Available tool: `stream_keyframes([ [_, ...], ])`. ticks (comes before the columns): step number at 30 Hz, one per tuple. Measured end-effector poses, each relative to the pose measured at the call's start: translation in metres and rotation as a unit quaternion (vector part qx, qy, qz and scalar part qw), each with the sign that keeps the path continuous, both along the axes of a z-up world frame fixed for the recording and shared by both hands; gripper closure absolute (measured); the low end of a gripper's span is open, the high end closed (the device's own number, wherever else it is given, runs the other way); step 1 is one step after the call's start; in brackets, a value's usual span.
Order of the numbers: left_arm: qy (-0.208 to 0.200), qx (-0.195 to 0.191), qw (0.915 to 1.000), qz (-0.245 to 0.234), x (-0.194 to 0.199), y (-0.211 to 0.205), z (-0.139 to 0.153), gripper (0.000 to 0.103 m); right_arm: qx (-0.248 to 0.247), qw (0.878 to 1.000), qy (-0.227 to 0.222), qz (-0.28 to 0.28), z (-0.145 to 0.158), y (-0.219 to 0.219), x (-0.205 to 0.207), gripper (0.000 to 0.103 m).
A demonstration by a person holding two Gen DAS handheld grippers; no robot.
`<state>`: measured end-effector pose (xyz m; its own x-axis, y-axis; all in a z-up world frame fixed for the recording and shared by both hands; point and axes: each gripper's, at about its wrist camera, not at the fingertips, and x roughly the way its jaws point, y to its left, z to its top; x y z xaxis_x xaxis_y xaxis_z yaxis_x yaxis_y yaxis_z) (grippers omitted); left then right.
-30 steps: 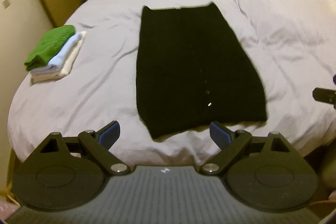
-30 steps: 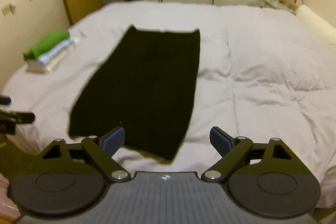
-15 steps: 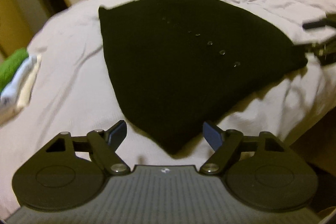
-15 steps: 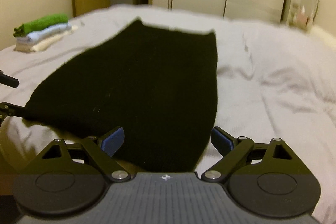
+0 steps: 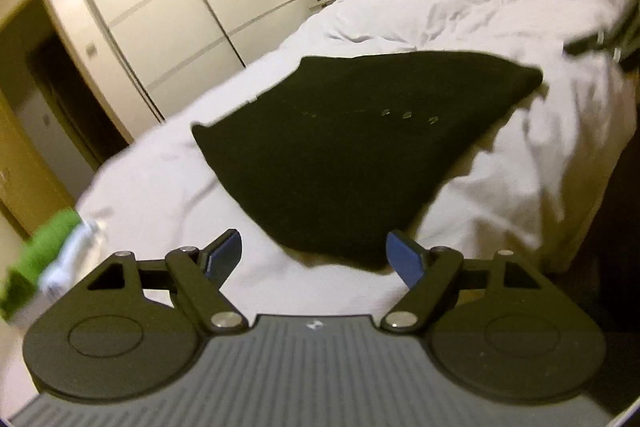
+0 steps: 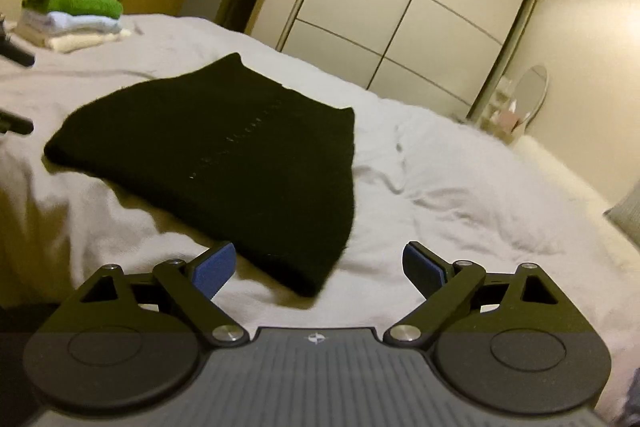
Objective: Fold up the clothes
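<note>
Both hand-held grippers — left (image 5: 314, 257), right (image 6: 319, 265) — gape empty near the black garment (image 5: 360, 155) on the bed (image 5: 460, 7)

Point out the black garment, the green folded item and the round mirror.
black garment (image 6: 224, 163), right wrist view, middle of the cloth.
green folded item (image 6: 76, 2), right wrist view, top of the stack.
round mirror (image 6: 531, 85), right wrist view, its face.
</note>
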<state>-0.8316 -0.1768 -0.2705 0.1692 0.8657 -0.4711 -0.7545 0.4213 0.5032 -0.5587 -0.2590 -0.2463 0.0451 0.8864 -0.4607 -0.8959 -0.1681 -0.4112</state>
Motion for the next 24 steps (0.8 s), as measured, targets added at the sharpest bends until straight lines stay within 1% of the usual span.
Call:
stream_keyframes([
  [2,0.036,0.021,0.9989,-0.023,0.004,-0.001,-0.004,0.025,0.0,1.0,-0.016,0.005,0.001,-0.002,-0.001,0.009],
  [4,0.078,0.041,0.9955,-0.037,0.008,0.002,-0.011,0.025,-0.003,0.999,-0.052,0.015,-0.005,0.002,-0.003,0.009],
  [6,0.114,0.049,0.9912,-0.048,0.01,0.008,-0.017,0.025,-0.009,0.996,-0.089,0.026,-0.016,0.01,-0.003,0.009],
  [9,0.156,0.052,0.9847,-0.059,0.009,0.022,-0.03,0.028,-0.023,0.99,-0.131,0.044,-0.037,0.022,0.001,0.01],
  [11,0.18,0.052,0.9802,-0.065,0.009,0.03,-0.039,0.034,-0.03,0.985,-0.16,0.056,-0.055,0.031,0.004,0.013],
  [12,0.191,0.052,0.9779,-0.068,0.009,0.033,-0.044,0.035,-0.032,0.983,-0.172,0.061,-0.063,0.035,0.005,0.015],
  [14,0.211,0.053,0.9729,-0.078,0.01,0.04,-0.054,0.035,-0.022,0.977,-0.202,0.068,-0.08,0.045,0.008,0.016],
  [15,0.22,0.054,0.9702,-0.086,0.01,0.042,-0.059,0.035,-0.015,0.974,-0.215,0.076,-0.088,0.049,0.01,0.018],
  [18,0.249,0.062,0.9596,-0.115,0.008,0.046,-0.071,0.036,-0.001,0.966,-0.239,0.102,-0.105,0.06,0.018,0.019],
  [21,0.271,0.071,0.9494,-0.141,0.007,0.051,-0.08,0.035,0.024,0.957,-0.256,0.134,-0.115,0.068,0.026,0.019],
  [23,0.284,0.075,0.9425,-0.159,0.008,0.057,-0.085,0.034,0.041,0.953,-0.259,0.149,-0.117,0.075,0.03,0.021],
  [24,0.293,0.081,0.9377,-0.169,0.008,0.059,-0.087,0.032,0.045,0.952,-0.258,0.16,-0.117,0.078,0.032,0.022],
])
